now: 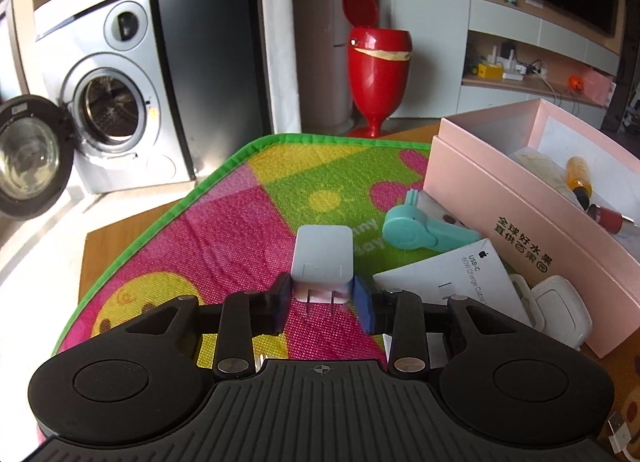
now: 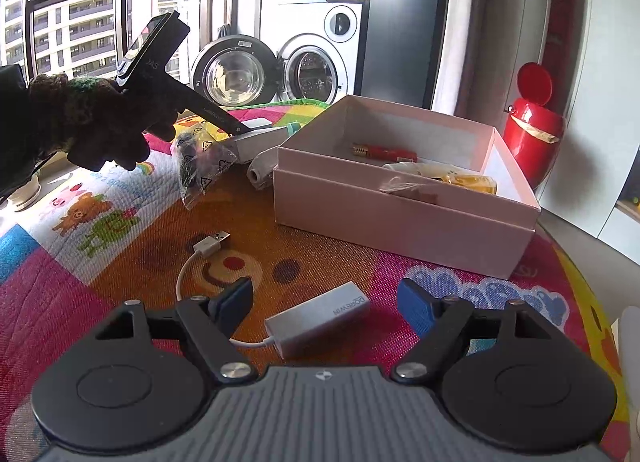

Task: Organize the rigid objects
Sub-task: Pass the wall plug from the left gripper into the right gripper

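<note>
My left gripper (image 1: 323, 304) is shut on a white wall charger (image 1: 323, 260), its two prongs pointing back at the camera, held just above the colourful mat (image 1: 224, 222). A pink open box (image 1: 520, 206) stands to its right; it also shows in the right wrist view (image 2: 400, 214) holding a red item (image 2: 384, 152) and a yellow one (image 2: 472, 182). My right gripper (image 2: 328, 304) is open, its fingers either side of a silver USB adapter (image 2: 320, 322) with a white cable (image 2: 208, 246) on the mat. The left gripper's body (image 2: 160, 74) shows at upper left there, in a gloved hand.
Beside the box lie a teal hinged gadget (image 1: 420, 230), a white USB-C cable carton (image 1: 452, 282) and a white case (image 1: 560, 310). A clear plastic bag (image 2: 200, 162) lies on the mat. A red bin (image 1: 378, 58) and a washing machine (image 1: 116, 102) with open door stand beyond the table.
</note>
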Motion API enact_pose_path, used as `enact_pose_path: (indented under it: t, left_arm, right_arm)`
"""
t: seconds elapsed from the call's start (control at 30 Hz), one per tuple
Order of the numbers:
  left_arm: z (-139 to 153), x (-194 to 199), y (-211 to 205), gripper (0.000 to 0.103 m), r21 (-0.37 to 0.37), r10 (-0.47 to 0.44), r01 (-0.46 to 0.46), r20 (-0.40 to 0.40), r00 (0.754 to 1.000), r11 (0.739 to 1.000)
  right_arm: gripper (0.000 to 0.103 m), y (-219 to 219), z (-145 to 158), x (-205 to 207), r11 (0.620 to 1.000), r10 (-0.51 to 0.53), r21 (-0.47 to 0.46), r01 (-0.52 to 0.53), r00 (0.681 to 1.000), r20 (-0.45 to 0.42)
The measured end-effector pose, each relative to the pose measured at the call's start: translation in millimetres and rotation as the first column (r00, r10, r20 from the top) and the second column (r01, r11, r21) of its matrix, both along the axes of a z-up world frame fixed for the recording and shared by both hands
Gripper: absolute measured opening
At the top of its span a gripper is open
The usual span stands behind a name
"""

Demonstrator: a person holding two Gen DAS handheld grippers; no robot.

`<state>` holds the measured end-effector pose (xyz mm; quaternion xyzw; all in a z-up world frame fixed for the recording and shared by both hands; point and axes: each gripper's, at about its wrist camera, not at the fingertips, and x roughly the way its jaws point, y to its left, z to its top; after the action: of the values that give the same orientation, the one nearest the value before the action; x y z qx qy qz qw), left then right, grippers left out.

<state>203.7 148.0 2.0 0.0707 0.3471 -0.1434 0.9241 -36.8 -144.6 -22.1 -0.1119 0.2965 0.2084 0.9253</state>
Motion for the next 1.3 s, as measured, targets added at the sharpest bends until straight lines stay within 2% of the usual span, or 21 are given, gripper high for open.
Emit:
enact_pose_path:
  t: [0.13, 0.27, 0.4, 0.53, 0.67, 0.8, 1.0, 1.07, 1.2, 1.27, 1.3]
  left_arm:
    - [0, 4, 2, 0.037, -0.034, 0.073, -0.073, -0.004, 0.997, 0.997]
    - [1, -10, 6, 0.037, -0.056, 0.091, -0.089, 0.022, 0.996, 0.994]
    - [10, -51, 15, 0.037, -0.119, 0.108, -0.102, 0.045, 0.993, 0.988]
    - [17, -99, 18, 0.037, -0.169, 0.117, -0.109, 0.033, 0.993, 0.980]
    - [22, -148, 16, 0.037, -0.203, 0.101, -0.097, 0.009, 0.995, 0.974]
    - [20, -187, 3, 0.037, -0.221, 0.048, -0.051, -0.018, 0.999, 0.974]
    - [15, -217, -33, 0.036, -0.175, -0.047, 0.040, -0.035, 0.998, 0.984]
    - [19, -222, -36, 0.036, -0.197, -0.063, 0.056, -0.029, 0.998, 0.979]
    - [51, -237, -11, 0.036, -0.272, 0.059, -0.054, 0.013, 0.998, 0.961]
    - [58, -237, 3, 0.036, -0.283, 0.113, -0.122, -0.048, 0.992, 0.951]
    - [59, -235, 11, 0.036, -0.286, 0.135, -0.161, -0.107, 0.985, 0.945]
  right_arm:
    - [0.079, 0, -2, -1, 1.000, -0.002, 0.000, 0.002, 1.000, -0.011]
    - [0.079, -2, -3, -1, 1.000, -0.010, 0.007, 0.010, 1.000, -0.009]
    - [0.079, -3, -5, 0, 1.000, -0.011, 0.013, 0.011, 1.000, -0.018]
    - [0.079, -1, -7, 4, 1.000, -0.014, 0.018, 0.015, 0.999, -0.036]
    - [0.079, 0, -7, 5, 1.000, -0.013, 0.016, 0.013, 0.999, -0.042]
    - [0.079, 1, -8, 6, 1.000, -0.009, 0.010, 0.009, 0.999, -0.046]
    - [0.079, 6, -9, 4, 1.000, 0.009, 0.008, -0.009, 0.998, -0.059]
    - [0.079, 7, -7, 2, 1.000, 0.007, 0.014, -0.006, 0.999, -0.049]
    - [0.079, 13, 5, -4, 0.999, 0.033, 0.034, -0.033, 0.999, 0.003]
    - [0.079, 24, 13, -3, 0.995, 0.085, 0.050, -0.086, 0.996, 0.020]
    - [0.078, 33, 17, -1, 0.991, 0.119, 0.064, -0.121, 0.993, 0.020]
